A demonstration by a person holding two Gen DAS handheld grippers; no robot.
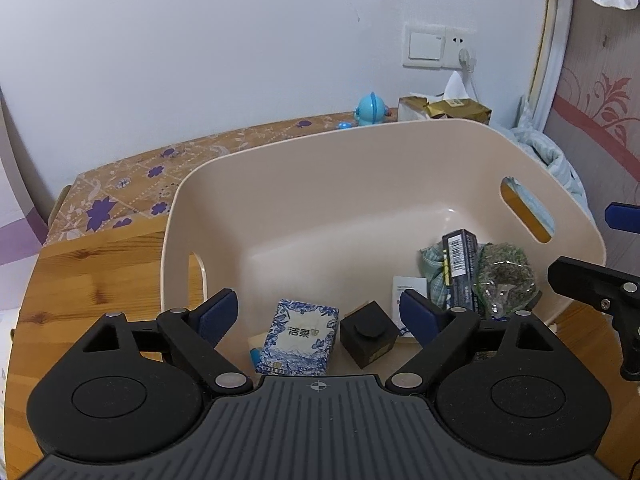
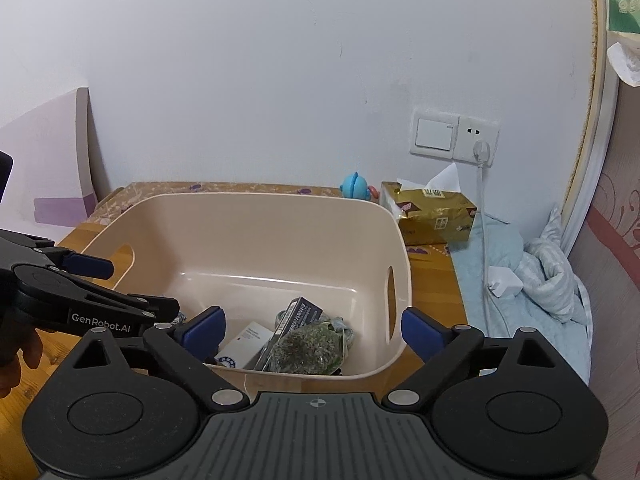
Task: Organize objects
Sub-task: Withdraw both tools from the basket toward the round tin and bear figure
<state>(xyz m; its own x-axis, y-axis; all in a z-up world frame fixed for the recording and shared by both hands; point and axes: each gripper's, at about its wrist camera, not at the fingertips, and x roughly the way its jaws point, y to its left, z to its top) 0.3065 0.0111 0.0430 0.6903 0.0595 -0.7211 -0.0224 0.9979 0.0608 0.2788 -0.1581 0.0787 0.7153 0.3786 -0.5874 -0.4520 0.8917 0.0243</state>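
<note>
Both sets of jaws wide open, nothing held: left gripper (image 1: 318, 312), right gripper (image 2: 312, 330). Tissue pack (image 1: 298, 336) at 6 o'clock in the bin (image 1: 360, 136), black cube (image 1: 366, 338) touching it. Risk: leaning dark box (image 1: 460, 264) at 3 o'clock tips if nudged.

Black grippers (image 1: 318, 312) — blue-padded fingers (image 1: 218, 314)

Both wrist views look steeply down, close, sharing the beige basket (image 1: 372, 152).
</note>
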